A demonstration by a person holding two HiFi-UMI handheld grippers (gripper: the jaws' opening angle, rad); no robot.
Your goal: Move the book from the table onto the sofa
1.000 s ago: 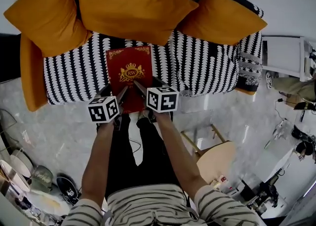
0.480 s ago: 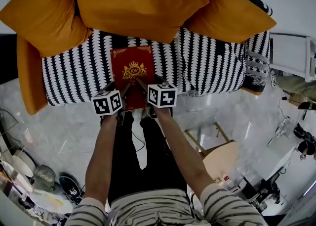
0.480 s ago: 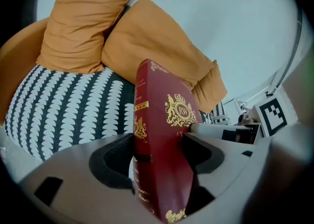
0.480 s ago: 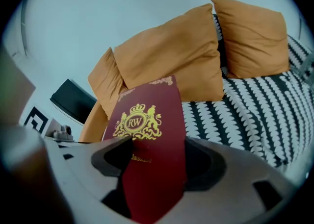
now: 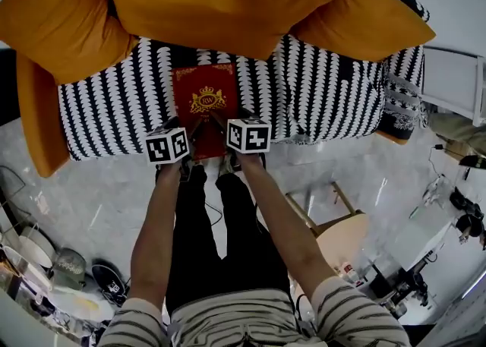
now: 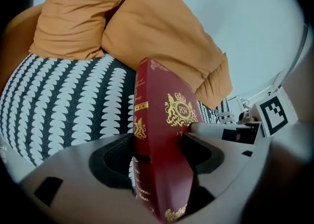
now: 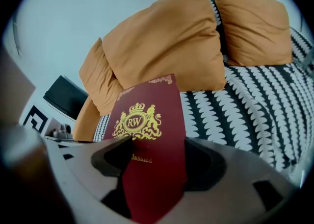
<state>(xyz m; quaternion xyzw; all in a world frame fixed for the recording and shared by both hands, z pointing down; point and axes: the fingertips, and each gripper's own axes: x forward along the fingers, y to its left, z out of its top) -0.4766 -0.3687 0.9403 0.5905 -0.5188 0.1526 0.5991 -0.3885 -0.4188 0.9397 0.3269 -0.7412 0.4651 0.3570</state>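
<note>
Book (image 5: 203, 101) clamped at its near edge by left gripper (image 5: 187, 127) and right gripper (image 5: 219, 121), centre frame, at sofa (image 5: 319, 95) front.

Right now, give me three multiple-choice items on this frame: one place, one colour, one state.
1. Where is the dark red hardcover book?
A on the floor
B over the black-and-white patterned sofa seat
C on a round wooden table

2. What colour is its cover crest?
A silver
B gold
C blue

3. What grips the book?
A one gripper only
B neither gripper
C both grippers

Answers:
1 B: the head view shows it over the seat's front.
2 B: the emblem is printed in gold.
3 C: the left gripper and right gripper each have their jaws closed on it.
</note>
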